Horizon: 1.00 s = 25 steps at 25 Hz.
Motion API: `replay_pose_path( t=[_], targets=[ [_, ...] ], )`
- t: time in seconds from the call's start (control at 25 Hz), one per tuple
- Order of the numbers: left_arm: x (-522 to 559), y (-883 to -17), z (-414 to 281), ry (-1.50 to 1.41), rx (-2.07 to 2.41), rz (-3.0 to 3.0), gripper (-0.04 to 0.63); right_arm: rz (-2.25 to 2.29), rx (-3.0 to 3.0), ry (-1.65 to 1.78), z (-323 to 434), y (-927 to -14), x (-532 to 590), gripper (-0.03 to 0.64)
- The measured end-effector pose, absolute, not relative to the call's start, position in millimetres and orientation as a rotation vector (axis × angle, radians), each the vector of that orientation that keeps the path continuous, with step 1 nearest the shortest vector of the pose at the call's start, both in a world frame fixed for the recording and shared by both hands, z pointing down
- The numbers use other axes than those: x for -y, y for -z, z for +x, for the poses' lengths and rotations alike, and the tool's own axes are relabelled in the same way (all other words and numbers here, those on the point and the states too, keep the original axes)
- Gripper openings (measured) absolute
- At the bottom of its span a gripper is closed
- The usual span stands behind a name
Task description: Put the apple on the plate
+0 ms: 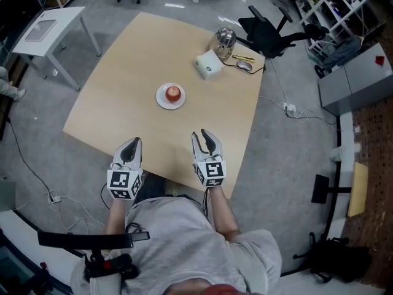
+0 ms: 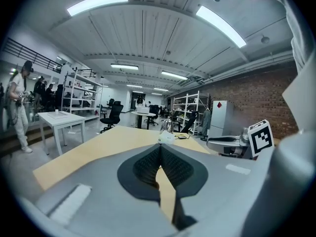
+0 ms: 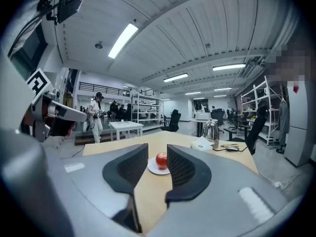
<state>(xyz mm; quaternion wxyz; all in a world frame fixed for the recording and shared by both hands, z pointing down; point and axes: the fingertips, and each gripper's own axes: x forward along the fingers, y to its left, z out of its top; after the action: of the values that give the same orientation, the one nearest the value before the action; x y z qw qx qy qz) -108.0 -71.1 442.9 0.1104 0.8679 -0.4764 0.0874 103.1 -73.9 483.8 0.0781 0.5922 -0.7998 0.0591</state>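
A red apple sits on a small white plate near the middle of the wooden table. Both grippers hover at the table's near edge, well short of the plate. My left gripper is shut, its tips meeting with nothing between them. My right gripper stands open and empty. In the right gripper view the apple and plate show far off through the gap of the right gripper.
A metal kettle, a white box and a mouse lie at the table's far right corner. A black office chair stands beyond it. A white side table is at the far left.
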Motion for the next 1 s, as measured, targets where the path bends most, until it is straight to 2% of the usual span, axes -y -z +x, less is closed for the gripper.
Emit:
replay_pose_path(
  t=[1.0],
  targets=[
    [36.5, -420.9, -92.5, -0.237, 1.401, 2.630, 0.020, 1.808, 2.426, -0.133, 109.9, -467.4, 20.1, 0.064]
  ],
)
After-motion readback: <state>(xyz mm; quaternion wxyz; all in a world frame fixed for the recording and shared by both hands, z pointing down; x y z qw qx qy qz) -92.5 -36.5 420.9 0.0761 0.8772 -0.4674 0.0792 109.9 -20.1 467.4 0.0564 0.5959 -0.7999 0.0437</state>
